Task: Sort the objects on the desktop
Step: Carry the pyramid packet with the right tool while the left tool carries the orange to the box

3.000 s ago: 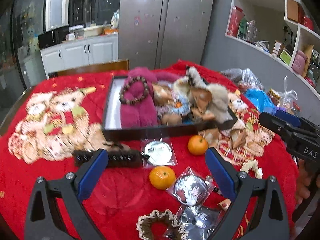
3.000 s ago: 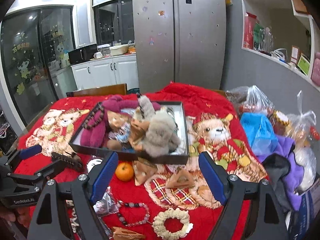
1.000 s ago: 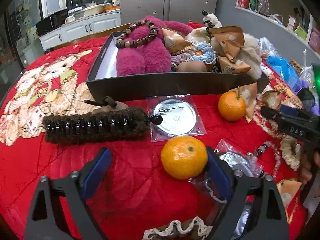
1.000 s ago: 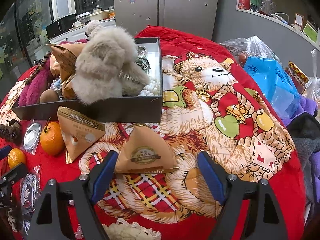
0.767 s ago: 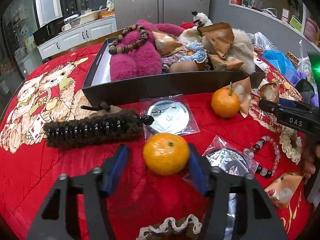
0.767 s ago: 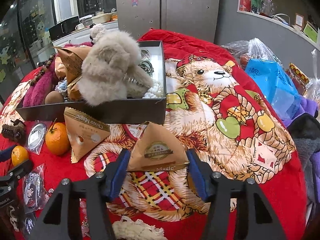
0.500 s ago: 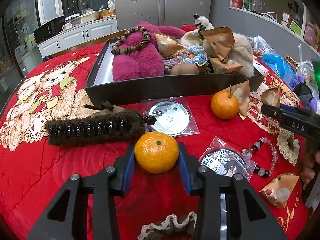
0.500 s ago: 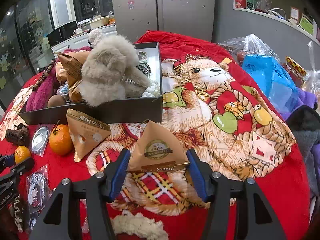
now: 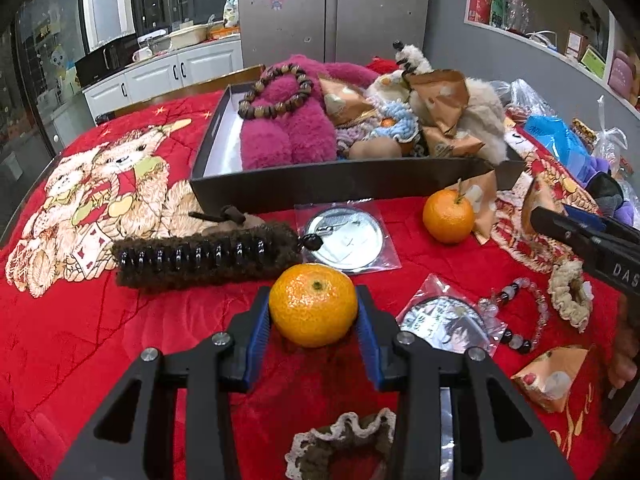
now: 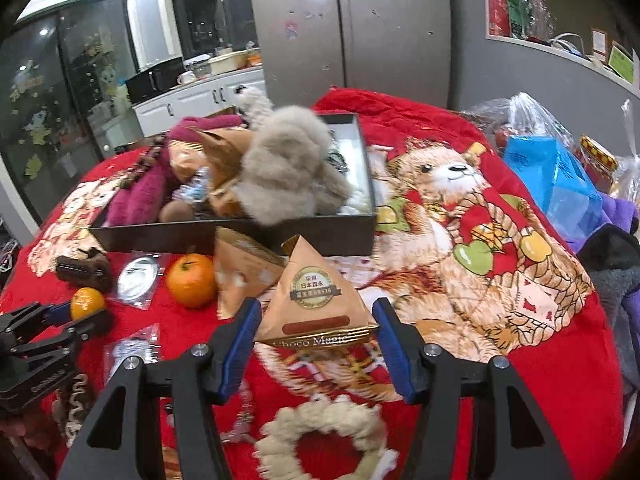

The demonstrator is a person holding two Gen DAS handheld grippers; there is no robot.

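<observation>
Near the front of the red-covered worktop (image 9: pixel 100 340), both grippers have just closed: the left gripper (image 9: pixel 314 322) now clamps a tangerine (image 9: pixel 313 310), the right gripper (image 10: pixel 318 334) a pyramid snack packet (image 10: pixel 314 296), both ready for the black tray (image 9: pixel 340 184) beyond

**Counts of items on the red bear-print blanket**

Two mandarin oranges (image 9: pixel 313 310) (image 9: pixel 448 215) are showing. Two bagged round badges (image 9: pixel 346 239) (image 9: pixel 448 322) are lying flat. Three scrunchies (image 9: pixel 570 294) (image 9: pixel 344 446) (image 10: pixel 320 436) are lying near the edges. One black tray (image 9: pixel 340 188) is sitting behind. Two bead bracelets (image 9: pixel 276 96) (image 9: pixel 524 316) are visible.
</observation>
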